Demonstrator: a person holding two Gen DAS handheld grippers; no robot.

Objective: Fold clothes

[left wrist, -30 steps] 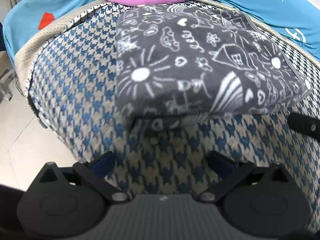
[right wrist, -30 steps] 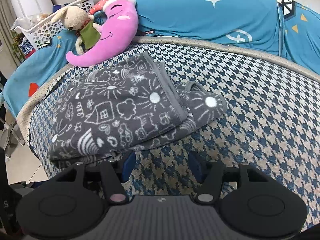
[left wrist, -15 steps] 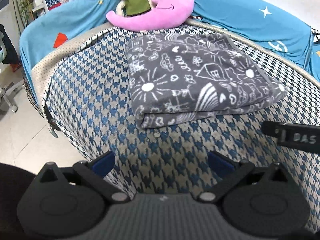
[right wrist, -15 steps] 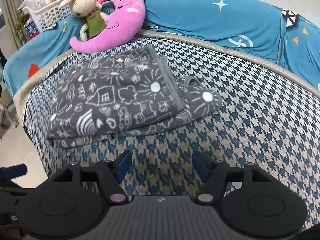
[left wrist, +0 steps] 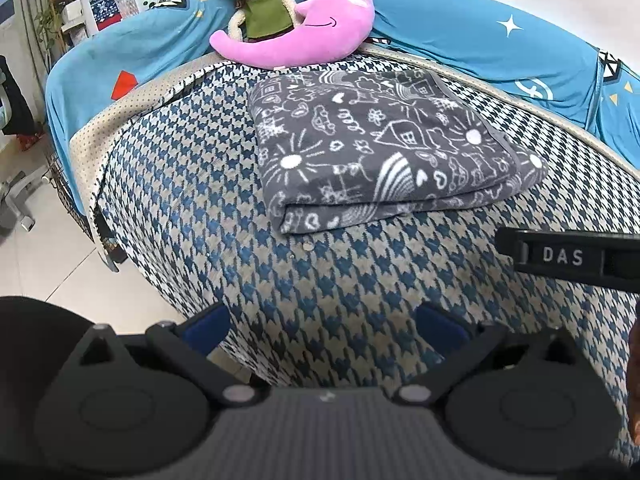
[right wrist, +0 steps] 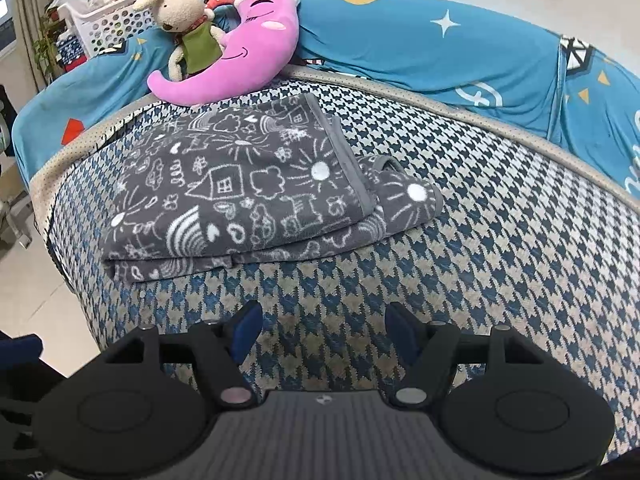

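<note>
Blanket: a grey blanket (left wrist: 384, 152) with white doodles lies folded in a thick stack on the bed (left wrist: 192, 216), near the bed's left front edge, its far edge just short of the pink moon cushion (left wrist: 304, 28).
Loose part: in the right wrist view a rounded flap (right wrist: 404, 200) of the blanket (right wrist: 240, 192) sticks out past the bound hem on the stack's right side — the one untidy spot.
Left tongs: the left tongs (left wrist: 322, 326) are spread wide with nothing between them, held over the bed's front edge, well apart from the cloth.
Right tongs: the right tongs (right wrist: 322, 328) are likewise spread and empty, hovering over the checked cover in front of the stack; their black arm shows at the right edge of the left wrist view.
Step in hand: by my reading the fold is nearly done, and what remains is tidying that flap or pulling away.
How to do it well: take the flap by its hem with the right tongs, lift only enough to clear the stack, and lay it over or tuck it under — pressing the stack's near left corner with the left tongs should stop the layers sliding.
Risk: the plush cloth looks soft and thick, so a grip too deep could drag the lower layers and open the fold.
Bystanders: the toy rabbit (left wrist: 260, 0) and cushion sit behind, out of the way.
</note>
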